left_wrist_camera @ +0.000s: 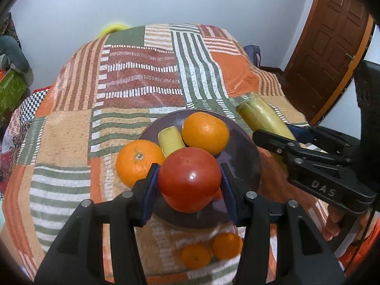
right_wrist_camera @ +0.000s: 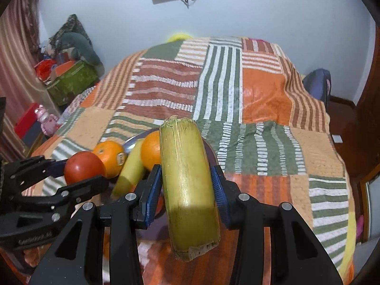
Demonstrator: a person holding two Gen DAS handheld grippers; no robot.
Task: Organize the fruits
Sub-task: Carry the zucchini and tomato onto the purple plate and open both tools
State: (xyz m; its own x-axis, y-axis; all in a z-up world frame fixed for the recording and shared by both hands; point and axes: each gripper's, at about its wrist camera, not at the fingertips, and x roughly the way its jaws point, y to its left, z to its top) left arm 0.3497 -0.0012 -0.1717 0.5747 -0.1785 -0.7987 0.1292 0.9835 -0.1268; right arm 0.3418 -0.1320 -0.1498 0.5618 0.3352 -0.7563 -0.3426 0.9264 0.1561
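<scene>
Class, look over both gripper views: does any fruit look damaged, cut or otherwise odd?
Yes. The yellow-green stalk piece clamped in the right gripper is a cut section: its far end is ragged and its near end shows a rough, fibrous cut face. The tomato in the left gripper looks whole.

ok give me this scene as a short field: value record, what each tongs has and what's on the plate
left tongs: shut on the tomato, above the plate
right tongs: shut on a yellow-green stalk piece
plate: purple, holds two oranges and a second stalk piece
off plate: two small oranges on the patchwork cloth
</scene>
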